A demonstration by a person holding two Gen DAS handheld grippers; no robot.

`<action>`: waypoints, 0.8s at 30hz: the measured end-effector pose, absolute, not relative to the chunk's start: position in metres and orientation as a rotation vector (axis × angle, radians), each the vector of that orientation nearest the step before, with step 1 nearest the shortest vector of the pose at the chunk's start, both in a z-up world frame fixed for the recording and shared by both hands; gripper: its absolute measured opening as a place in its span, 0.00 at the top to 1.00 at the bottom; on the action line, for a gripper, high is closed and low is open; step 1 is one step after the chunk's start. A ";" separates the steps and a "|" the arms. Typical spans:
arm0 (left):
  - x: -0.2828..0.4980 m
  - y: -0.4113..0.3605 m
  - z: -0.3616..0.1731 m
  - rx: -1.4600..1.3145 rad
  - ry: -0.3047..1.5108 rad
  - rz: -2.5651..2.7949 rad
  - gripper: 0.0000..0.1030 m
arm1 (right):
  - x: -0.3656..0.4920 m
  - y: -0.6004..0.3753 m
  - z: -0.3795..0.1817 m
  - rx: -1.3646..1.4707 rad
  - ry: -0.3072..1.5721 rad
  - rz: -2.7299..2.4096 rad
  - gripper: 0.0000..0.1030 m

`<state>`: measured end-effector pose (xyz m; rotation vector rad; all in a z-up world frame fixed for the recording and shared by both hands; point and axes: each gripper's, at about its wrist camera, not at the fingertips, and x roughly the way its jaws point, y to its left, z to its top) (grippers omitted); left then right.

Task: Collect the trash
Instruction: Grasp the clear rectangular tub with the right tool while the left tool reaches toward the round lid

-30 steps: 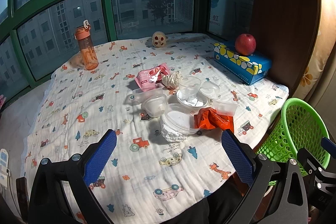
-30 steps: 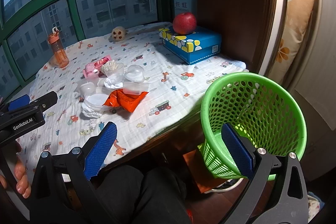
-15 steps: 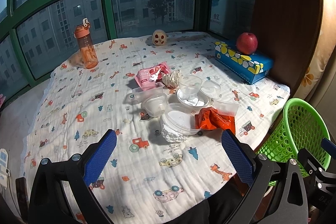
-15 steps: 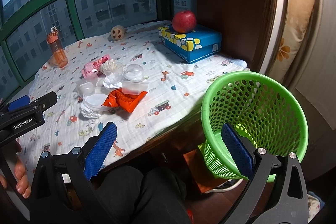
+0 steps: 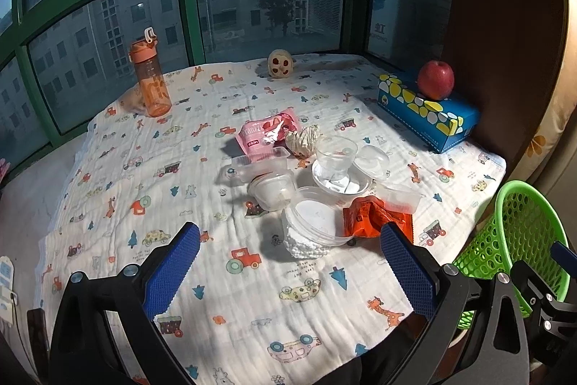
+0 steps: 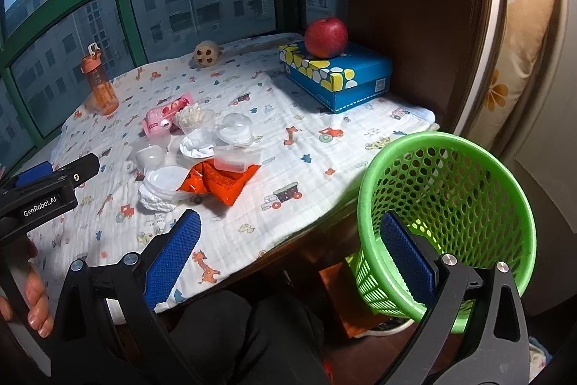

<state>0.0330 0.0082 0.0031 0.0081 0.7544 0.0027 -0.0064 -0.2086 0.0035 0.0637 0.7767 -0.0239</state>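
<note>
Trash pile (image 5: 317,190) sits mid-table in the left wrist view, dead ahead and just beyond the left gripper (image 5: 288,262), jaws wide apart, empty. Right wrist view: pile's far left of the right gripper (image 6: 288,251), also spread empty, green basket (image 6: 447,219) right beside it.

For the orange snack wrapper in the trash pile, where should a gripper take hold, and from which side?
Probably the orange wrapper's free near corner, approached from the table's front edge with the right gripper, which is open. That corner lies flat and bare on the cloth, while a clear plastic tub sits on its far end, so pulling toward the green basket should slide it free.
</note>
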 end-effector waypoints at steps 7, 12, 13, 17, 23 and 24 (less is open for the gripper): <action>0.048 0.011 0.006 0.011 0.762 0.011 0.06 | 0.010 -0.206 0.003 0.054 0.791 -0.010 0.05; 0.063 0.017 0.006 0.019 0.775 0.017 0.06 | 0.022 -0.202 0.001 0.045 0.807 0.008 0.05; 0.066 0.019 0.007 0.021 0.772 0.023 0.06 | 0.025 -0.201 0.001 0.042 0.810 0.013 0.05; 0.081 0.028 0.013 0.023 0.764 0.038 0.06 | 0.036 -0.197 -0.003 0.030 0.824 0.028 0.05; 0.097 0.037 0.016 0.055 0.755 0.056 0.06 | 0.057 -0.188 -0.013 0.021 0.857 0.067 0.05; 0.099 0.039 0.016 0.057 0.754 0.059 0.06 | 0.060 -0.186 -0.015 0.016 0.866 0.072 0.05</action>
